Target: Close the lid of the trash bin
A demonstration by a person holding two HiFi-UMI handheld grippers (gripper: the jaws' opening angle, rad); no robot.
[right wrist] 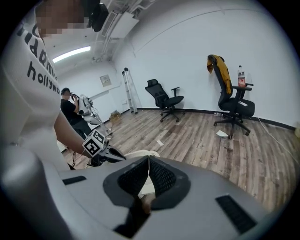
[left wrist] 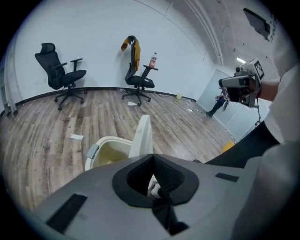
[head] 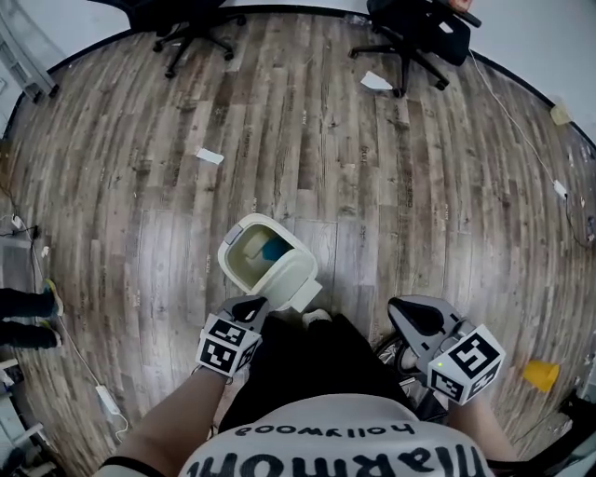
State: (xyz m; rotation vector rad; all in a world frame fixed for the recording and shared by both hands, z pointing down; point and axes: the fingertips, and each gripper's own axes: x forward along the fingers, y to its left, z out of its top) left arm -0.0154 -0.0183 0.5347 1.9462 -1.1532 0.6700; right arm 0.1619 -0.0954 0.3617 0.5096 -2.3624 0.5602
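Note:
A cream trash bin (head: pixel 253 258) stands on the wood floor just ahead of my feet, with something blue inside. Its lid (head: pixel 296 289) stands upright on the near side, and in the left gripper view the lid (left wrist: pixel 142 135) rises behind the bin's rim (left wrist: pixel 104 146). My left gripper (head: pixel 253 304) hovers just short of the lid's near left corner, jaws shut and empty. Off to the right, my right gripper (head: pixel 403 308) is held well clear of the bin, also shut on nothing. It looks toward the bin (right wrist: pixel 140 153) and the left gripper (right wrist: pixel 104 149).
Two black office chairs (head: pixel 191 28) (head: pixel 414 37) stand at the far wall. Paper scraps (head: pixel 209 156) (head: pixel 376 81) lie on the floor. A small yellow object (head: pixel 541 374) lies at the right. Another person's feet (head: pixel 26 317) and a cable (head: pixel 93 382) are at the left.

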